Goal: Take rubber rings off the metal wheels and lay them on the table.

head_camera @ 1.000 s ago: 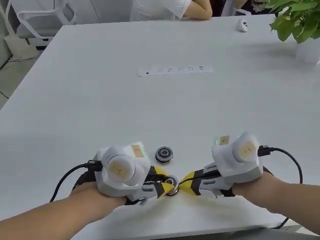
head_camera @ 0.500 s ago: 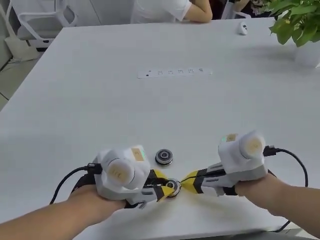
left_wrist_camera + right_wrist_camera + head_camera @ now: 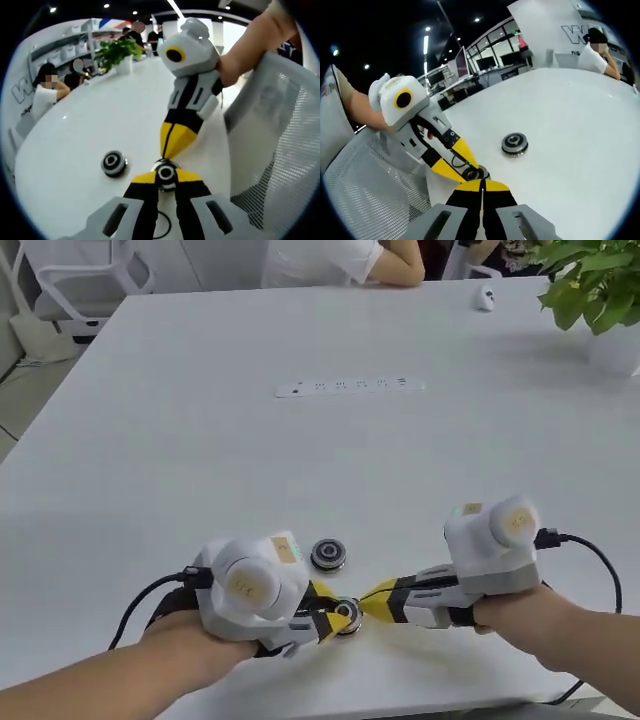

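Note:
A small metal wheel (image 3: 347,615) with a dark rim is held just above the white table (image 3: 200,440), near its front edge. My left gripper (image 3: 335,621) is shut on it, and the wheel (image 3: 166,173) sits between its yellow tips. My right gripper (image 3: 368,606) comes in from the right, jaws shut together, its tip (image 3: 172,150) touching the wheel's rim. From the right gripper view, that wheel (image 3: 472,173) lies just beyond my right gripper (image 3: 482,184). I cannot tell whether a rubber ring is pinched. A second wheel (image 3: 328,553) lies flat on the table behind them.
A white power strip (image 3: 350,385) lies mid-table. A potted plant (image 3: 595,285) and a white mouse (image 3: 485,297) are at the far right, and a person (image 3: 340,260) sits at the far end. A mesh chair (image 3: 270,140) stands by the table's front edge.
My right gripper's body has risen and shifted right while its tip stays at the wheel. The left gripper and held wheel have barely moved.

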A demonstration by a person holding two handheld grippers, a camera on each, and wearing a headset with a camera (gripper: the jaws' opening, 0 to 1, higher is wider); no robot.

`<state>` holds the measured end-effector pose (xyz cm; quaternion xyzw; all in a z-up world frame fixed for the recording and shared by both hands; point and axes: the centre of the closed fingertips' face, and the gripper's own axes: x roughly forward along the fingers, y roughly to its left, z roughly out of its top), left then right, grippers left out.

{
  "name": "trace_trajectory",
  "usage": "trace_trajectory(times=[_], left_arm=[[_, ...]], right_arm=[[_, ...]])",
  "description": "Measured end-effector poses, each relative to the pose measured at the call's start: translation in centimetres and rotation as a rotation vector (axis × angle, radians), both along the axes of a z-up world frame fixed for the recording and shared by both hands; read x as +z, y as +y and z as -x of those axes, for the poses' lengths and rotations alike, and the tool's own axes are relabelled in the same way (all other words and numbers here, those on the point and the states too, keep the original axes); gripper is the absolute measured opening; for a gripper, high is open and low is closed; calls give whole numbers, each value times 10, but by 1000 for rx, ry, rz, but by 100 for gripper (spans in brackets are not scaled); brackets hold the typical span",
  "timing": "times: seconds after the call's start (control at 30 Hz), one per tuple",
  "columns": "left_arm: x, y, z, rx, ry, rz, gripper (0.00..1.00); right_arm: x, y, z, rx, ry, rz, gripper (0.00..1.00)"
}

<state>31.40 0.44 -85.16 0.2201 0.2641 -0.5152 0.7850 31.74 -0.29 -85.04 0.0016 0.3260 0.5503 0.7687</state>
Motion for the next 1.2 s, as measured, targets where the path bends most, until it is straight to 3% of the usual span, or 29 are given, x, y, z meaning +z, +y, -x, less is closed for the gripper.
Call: trace_trajectory(times=[0.73, 1.2], left_arm=[[0, 0, 0, 0, 2, -2, 11], [0, 0, 0, 2, 4, 9, 11]], right_arm=[[5, 10, 9, 57, -8, -27, 0], [10, 12, 11, 55, 14, -64, 0]])
